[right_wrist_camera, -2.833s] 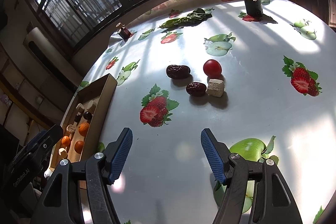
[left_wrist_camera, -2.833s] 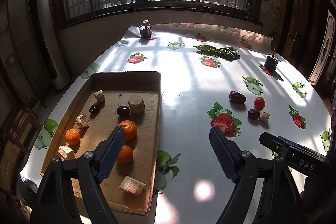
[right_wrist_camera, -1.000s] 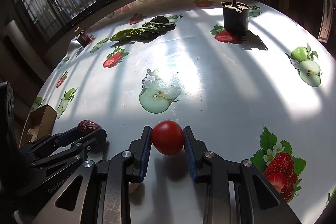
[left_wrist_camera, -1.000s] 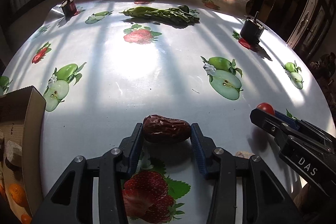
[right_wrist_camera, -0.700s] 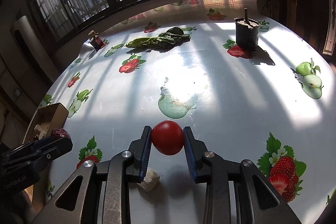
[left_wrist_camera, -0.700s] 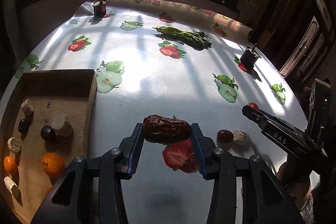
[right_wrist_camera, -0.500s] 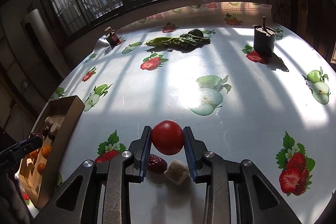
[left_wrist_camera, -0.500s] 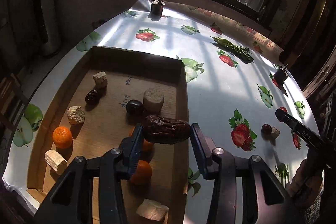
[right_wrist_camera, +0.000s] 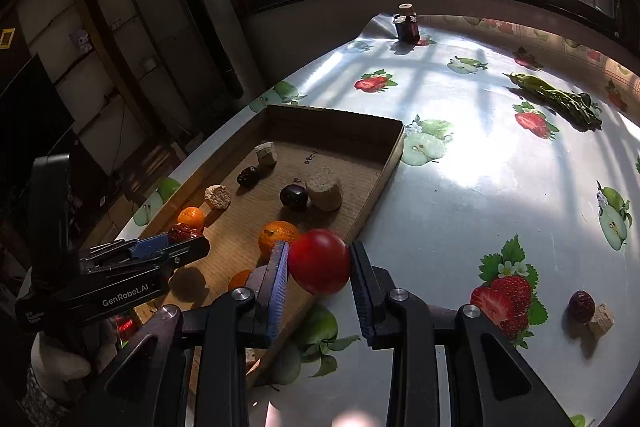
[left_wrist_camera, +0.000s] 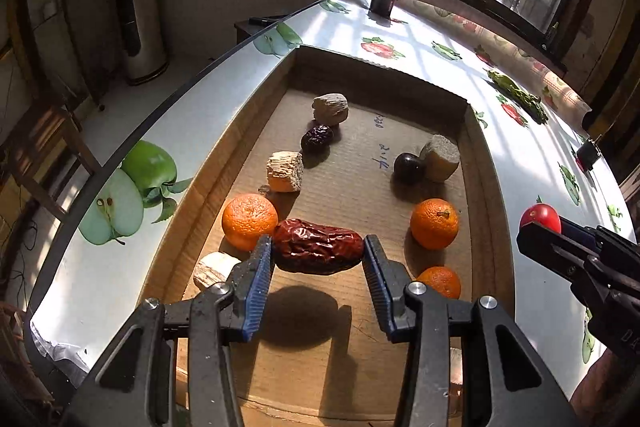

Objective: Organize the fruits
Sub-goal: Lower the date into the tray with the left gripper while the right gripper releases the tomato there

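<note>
**Two fruits held above the cardboard tray**

The left gripper (left_wrist_camera: 318, 253) was clamped on a wrinkled red date (left_wrist_camera: 318, 246), its blue pads pressing on both ends, and hung over the near part of the cardboard tray (left_wrist_camera: 478, 163), where the date's shadow fell on the floor. The left wrist view looked straight into the tray: three oranges (left_wrist_camera: 434, 223), two small dark fruits (left_wrist_camera: 409, 167) and several pale chunks (left_wrist_camera: 285, 171) lay apart on the bare cardboard. Handwriting showed on the tray floor. The same view caught the right gripper (left_wrist_camera: 540, 223) from the side at the right edge, with only the top of its red tomato (left_wrist_camera: 540, 215) visible.

The right wrist view showed that grip plainly: the right gripper (right_wrist_camera: 319, 263) was closed on the round red tomato (right_wrist_camera: 319, 261), held above the tray's right wall (right_wrist_camera: 384, 179) near its front corner. Only this view showed the rest of the fruit-print tablecloth (right_wrist_camera: 480, 167): a dark date (right_wrist_camera: 581, 305) touching a pale cube (right_wrist_camera: 600, 319) beside a printed strawberry at the right, a bunch of green vegetables (right_wrist_camera: 556, 95) farther back, and a small dark bottle (right_wrist_camera: 406, 23) near the window. It also showed the left gripper (right_wrist_camera: 186, 237) from the side, the date's (right_wrist_camera: 184, 231) end peeking out above an orange.
</note>
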A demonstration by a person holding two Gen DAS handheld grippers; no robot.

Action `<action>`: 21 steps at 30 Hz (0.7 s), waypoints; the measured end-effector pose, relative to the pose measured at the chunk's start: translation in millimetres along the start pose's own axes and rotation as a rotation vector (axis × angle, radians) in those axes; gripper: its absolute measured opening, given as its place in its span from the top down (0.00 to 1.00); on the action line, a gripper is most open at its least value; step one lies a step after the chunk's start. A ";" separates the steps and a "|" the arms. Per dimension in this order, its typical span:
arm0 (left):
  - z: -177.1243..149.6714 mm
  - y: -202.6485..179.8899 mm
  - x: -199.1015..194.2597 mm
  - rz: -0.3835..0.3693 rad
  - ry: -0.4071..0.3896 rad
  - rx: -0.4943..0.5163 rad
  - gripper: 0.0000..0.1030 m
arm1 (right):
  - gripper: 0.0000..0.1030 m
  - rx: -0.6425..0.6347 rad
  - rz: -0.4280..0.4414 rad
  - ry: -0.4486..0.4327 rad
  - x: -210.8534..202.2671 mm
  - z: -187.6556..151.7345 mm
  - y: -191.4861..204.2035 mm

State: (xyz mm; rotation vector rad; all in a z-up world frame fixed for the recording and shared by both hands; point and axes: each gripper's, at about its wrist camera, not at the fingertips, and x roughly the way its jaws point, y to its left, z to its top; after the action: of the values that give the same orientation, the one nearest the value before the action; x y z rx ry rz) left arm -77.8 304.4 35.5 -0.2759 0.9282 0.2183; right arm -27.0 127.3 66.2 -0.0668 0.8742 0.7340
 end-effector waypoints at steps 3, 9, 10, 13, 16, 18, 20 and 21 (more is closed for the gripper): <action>4.7 -1.1 3.6 0.011 -0.010 0.021 0.57 | 0.68 -0.033 -0.002 0.032 16.4 -4.0 18.2; 8.0 -0.6 2.7 0.018 -0.036 0.029 0.56 | 0.68 -0.069 -0.070 0.075 40.1 -9.1 26.6; 7.5 0.2 1.5 0.016 -0.039 0.025 0.55 | 0.68 -0.075 -0.080 0.076 41.6 -9.9 27.3; 6.2 3.7 -4.9 0.014 -0.054 0.006 0.49 | 0.68 -0.095 -0.112 0.060 40.8 -11.1 29.4; 6.7 6.9 -13.8 0.011 -0.074 -0.016 0.45 | 0.68 -0.100 -0.117 0.054 38.8 -10.7 30.4; 6.6 8.4 -20.8 0.008 -0.089 -0.030 0.41 | 0.66 -0.105 -0.131 0.044 37.0 -10.5 31.6; 6.5 9.0 -28.0 0.009 -0.107 -0.040 0.36 | 0.61 -0.107 -0.138 0.034 33.6 -10.7 31.4; 5.9 8.9 -31.5 0.012 -0.116 -0.042 0.35 | 0.58 -0.104 -0.140 0.027 31.4 -10.9 30.4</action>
State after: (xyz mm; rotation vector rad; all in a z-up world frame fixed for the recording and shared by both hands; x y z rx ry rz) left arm -94.4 312.6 63.2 -0.2936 0.8114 0.2622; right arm -39.8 164.1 43.7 -0.2287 0.8483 0.6480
